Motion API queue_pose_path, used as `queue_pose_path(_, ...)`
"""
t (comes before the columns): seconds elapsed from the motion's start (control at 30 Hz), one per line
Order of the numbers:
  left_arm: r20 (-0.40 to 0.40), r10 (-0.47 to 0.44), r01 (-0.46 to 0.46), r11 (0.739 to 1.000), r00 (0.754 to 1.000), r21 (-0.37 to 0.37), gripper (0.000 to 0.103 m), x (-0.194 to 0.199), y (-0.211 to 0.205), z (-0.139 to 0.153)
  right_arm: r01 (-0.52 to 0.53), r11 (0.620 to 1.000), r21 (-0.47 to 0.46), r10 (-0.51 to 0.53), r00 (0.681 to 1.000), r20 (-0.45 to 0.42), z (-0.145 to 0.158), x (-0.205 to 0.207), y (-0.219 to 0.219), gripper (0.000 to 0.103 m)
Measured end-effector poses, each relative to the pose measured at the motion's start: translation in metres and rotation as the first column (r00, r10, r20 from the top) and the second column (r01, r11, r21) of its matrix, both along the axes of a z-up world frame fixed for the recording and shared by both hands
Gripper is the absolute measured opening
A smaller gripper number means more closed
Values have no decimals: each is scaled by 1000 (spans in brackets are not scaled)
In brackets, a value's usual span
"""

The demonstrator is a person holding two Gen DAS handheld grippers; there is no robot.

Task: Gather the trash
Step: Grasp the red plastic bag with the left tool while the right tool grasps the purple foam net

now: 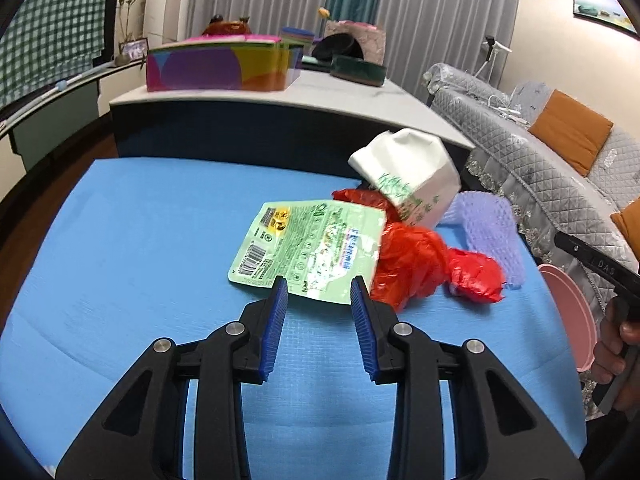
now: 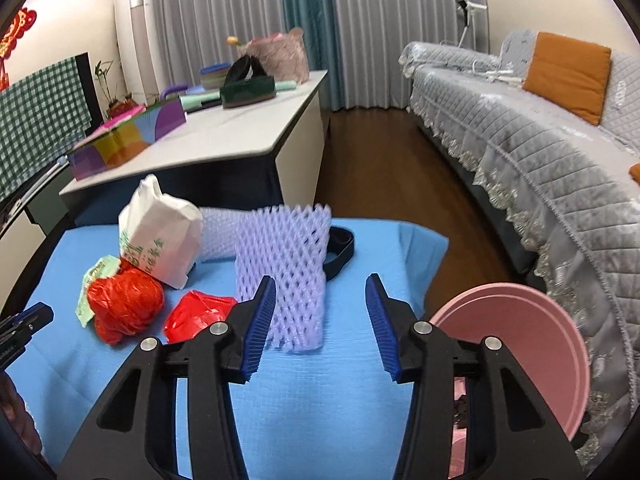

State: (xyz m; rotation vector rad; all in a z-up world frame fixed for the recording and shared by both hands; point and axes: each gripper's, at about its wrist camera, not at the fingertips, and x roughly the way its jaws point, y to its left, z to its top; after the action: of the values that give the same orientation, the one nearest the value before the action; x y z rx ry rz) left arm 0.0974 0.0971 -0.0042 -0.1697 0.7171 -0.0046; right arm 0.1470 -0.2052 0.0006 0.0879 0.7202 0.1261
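Note:
On the blue table (image 1: 140,240) lie a flat green wrapper (image 1: 308,244), crumpled red plastic (image 1: 420,268), a white paper bag (image 1: 408,176) and purple foam netting (image 1: 488,224). My left gripper (image 1: 319,284) is open, its tips at the wrapper's near edge. In the right wrist view the foam netting (image 2: 284,268) lies just ahead of my open right gripper (image 2: 322,284), with the red plastic (image 2: 128,304), white bag (image 2: 160,232) and wrapper (image 2: 94,280) to the left. A pink bin (image 2: 520,344) stands at the table's right edge.
A grey quilted sofa (image 2: 540,140) runs along the right. A white side table (image 1: 320,92) behind carries a colourful box (image 1: 220,64) and other items. A black strap (image 2: 340,248) lies behind the netting. The pink bin also shows in the left wrist view (image 1: 568,312).

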Motion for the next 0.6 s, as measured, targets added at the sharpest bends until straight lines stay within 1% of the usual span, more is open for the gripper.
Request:
queue_pose_path(0.1,-34,17,-18,999,999,-37,34,9,4,-10,-4,1000,21,4,1000,-27,-9,11,4,50)
queue_pose_path(0.17,-64,31,-35,998,997,-61,41,15,7,-17,-9,1000,30,10,999,-45,-15,19,8,54)
queue_pose_path(0.23,-96,32,-43,992,995,-118,43,21,11,-24,-17,999,31,19,998,-57,-20,25,11,63)
queue_pose_path(0.33,-109,33,-50,987,993,-154,50,27,13,-29,-21,999,28,23,997,-80,-28,33,14,66)
queue_pose_path(0.37,-114,30,-49,984,993,-170,51,29,14,-31,-18,999,32,21,996,-91,-31,35,13,66)
queue_pose_path(0.47,-141,30,-61,972,990,-226,52,37,16,-40,-12,999,43,17,993,-117,-37,41,12,67)
queue_pose_path(0.6,-154,36,-75,963,987,-258,52,45,15,-46,-15,999,49,23,989,-147,-44,45,13,67)
